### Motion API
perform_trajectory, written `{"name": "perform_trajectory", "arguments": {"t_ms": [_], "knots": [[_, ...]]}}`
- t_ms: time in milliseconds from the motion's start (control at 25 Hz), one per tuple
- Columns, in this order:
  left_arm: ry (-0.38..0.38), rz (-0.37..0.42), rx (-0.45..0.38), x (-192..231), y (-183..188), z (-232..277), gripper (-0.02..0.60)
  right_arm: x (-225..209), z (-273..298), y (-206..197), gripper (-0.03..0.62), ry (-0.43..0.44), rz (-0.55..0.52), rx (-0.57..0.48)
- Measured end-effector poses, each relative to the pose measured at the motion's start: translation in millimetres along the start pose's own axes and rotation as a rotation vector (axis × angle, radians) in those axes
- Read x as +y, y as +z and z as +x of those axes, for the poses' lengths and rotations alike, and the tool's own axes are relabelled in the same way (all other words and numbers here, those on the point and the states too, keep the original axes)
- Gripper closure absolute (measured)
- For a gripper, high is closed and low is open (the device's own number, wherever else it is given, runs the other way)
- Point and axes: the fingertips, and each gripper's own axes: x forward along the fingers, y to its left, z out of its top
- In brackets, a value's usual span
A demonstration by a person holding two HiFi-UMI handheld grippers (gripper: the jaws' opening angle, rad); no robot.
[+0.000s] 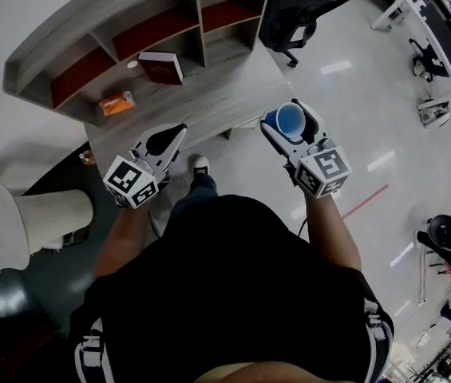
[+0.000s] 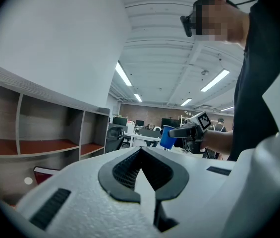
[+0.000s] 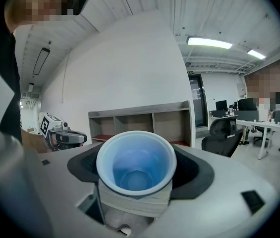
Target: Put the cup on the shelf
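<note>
A blue cup (image 1: 290, 120) sits upright between the jaws of my right gripper (image 1: 287, 126), which is shut on it; the right gripper view looks down into the empty cup (image 3: 136, 168). It hangs past the right front corner of the grey desk (image 1: 217, 94), over the floor. The wooden shelf (image 1: 153, 22) with red-floored compartments stands at the back of the desk, and appears ahead as the shelf (image 3: 140, 118). My left gripper (image 1: 169, 138) is shut and empty at the desk's front edge. From the left gripper (image 2: 140, 157) the cup (image 2: 168, 137) shows to the right.
A dark red book (image 1: 161, 67), an orange packet (image 1: 117, 102) and a small white disc (image 1: 132, 65) lie on the desk before the shelf. A white mesh chair (image 1: 25, 214) stands at left, a black office chair (image 1: 293, 14) beyond the desk's right end.
</note>
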Motion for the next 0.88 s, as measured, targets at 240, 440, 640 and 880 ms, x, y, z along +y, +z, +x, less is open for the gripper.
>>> {"name": "perform_trajectory", "arguments": {"t_ms": [240,440,640,880], "knots": [[-0.006,-0.002,0.013,32.2,2.6,9.9,0.563,-11.1,33.1,1.0,0.209,-0.009,0.018,0.000],[-0.020,-0.008,0.023,55.3,0.8,24.6,0.563,-22.1,60.6,-3.2,0.209,-0.003,0.047,0.019],[-0.036,-0.015,0.033,76.0,-2.8,36.6,0.563,-30.9,82.7,-8.3,0.209,-0.005,0.059,0.036],[-0.058,-0.038,0.048,95.5,-8.3,47.3,0.563,-38.2,103.2,-5.4,0.209,-0.011,0.062,0.028]]}}
